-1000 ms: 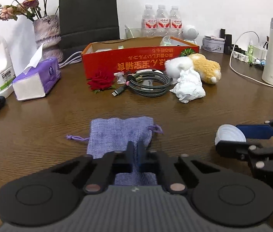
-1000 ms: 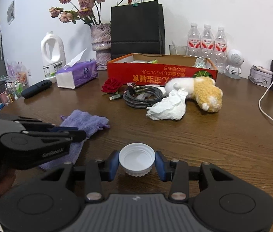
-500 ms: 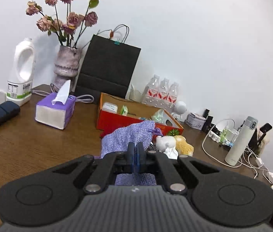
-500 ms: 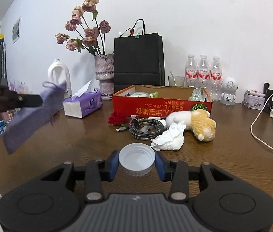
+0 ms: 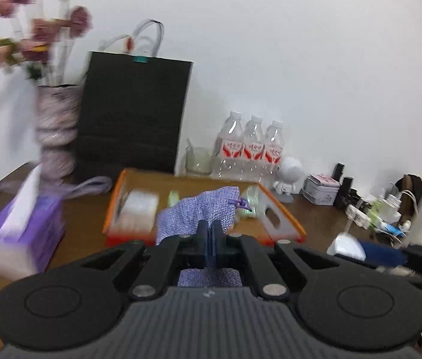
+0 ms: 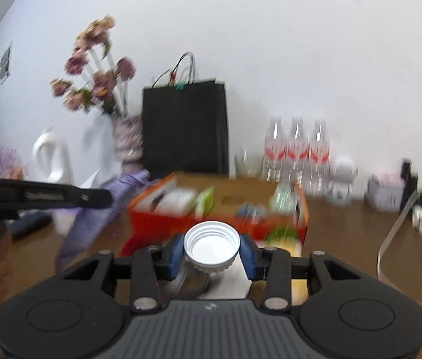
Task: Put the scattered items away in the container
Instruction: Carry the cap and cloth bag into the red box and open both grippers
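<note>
Brown worktop [image 5: 324, 218], red box [image 6: 211, 209] ahead. Left gripper [image 5: 210, 233] fingers pinch purple pouch [image 5: 202, 206]; right gripper [image 6: 212, 249] fingers clamp white cap [image 6: 211, 245].

Brown wooden table [image 5: 85, 209]. Against the white wall: black paper carrier bag with cord handles [image 5: 133, 113]; mottled ceramic vase of dried pink roses [image 5: 57, 128]; three clear plastic water bottles with red labels [image 5: 251, 149]; small white round-headed figurine [image 5: 290, 176]; purple tissue box [image 5: 22, 233]; white plastic jug [image 6: 51, 155].
</note>
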Demonstrator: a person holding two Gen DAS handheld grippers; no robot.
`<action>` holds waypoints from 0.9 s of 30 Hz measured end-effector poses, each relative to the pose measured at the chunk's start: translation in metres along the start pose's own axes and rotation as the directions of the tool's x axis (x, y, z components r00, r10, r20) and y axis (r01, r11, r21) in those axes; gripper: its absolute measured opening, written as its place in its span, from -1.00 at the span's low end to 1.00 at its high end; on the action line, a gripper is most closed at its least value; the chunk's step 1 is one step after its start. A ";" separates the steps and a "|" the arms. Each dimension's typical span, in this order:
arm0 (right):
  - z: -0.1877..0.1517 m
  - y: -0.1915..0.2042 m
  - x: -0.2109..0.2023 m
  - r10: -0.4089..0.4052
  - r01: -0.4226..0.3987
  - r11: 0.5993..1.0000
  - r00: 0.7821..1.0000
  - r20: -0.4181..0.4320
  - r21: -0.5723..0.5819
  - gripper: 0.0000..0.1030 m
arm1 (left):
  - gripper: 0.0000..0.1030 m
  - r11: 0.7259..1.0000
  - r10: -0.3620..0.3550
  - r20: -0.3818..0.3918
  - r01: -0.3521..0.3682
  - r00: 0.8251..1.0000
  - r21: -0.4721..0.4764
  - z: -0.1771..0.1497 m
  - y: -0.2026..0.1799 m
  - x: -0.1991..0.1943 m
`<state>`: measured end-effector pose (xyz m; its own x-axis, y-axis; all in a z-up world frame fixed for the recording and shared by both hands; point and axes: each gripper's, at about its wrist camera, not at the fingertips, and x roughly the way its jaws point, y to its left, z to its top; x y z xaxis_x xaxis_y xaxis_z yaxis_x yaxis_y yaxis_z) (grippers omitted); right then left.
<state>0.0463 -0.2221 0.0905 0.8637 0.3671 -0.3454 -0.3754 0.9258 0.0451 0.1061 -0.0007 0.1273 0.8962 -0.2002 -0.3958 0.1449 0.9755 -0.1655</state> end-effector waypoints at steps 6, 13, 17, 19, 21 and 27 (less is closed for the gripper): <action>0.094 -0.051 0.128 0.021 -0.019 0.998 1.000 -0.022 0.053 -0.25 | -0.93 0.992 0.088 -0.123 -0.076 0.988 0.099 0.058 -0.010 0.152; 0.111 -0.112 0.305 0.041 0.019 0.980 0.954 -0.296 0.197 -0.25 | -0.92 0.975 0.155 -0.361 -0.083 0.920 0.206 0.042 -0.007 0.275; 0.095 -0.116 0.357 0.017 0.058 0.984 0.908 -0.419 0.166 -0.25 | -0.86 0.952 0.237 -0.373 -0.138 0.897 0.272 0.032 -0.004 0.289; 0.089 -0.111 0.373 -0.009 0.073 0.990 0.888 -0.461 0.121 -0.25 | -0.72 0.957 0.218 -0.408 -0.112 0.887 0.269 0.026 0.001 0.297; 0.079 -0.109 0.388 -0.021 0.087 0.990 0.861 -0.508 0.106 -0.25 | -0.24 0.956 0.206 -0.445 -0.081 0.872 0.283 0.025 0.002 0.304; 0.077 -0.115 0.386 -0.019 0.139 0.973 0.842 -0.540 0.183 0.03 | 0.33 0.928 0.198 -0.334 -0.066 0.922 0.368 0.043 -0.007 0.285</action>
<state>0.4486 -0.1796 0.0243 0.5524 0.2428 -0.7974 -0.1837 0.9686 0.1677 0.3783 -0.0602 0.0548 0.7145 -0.0218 -0.6993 0.2294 0.9516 0.2047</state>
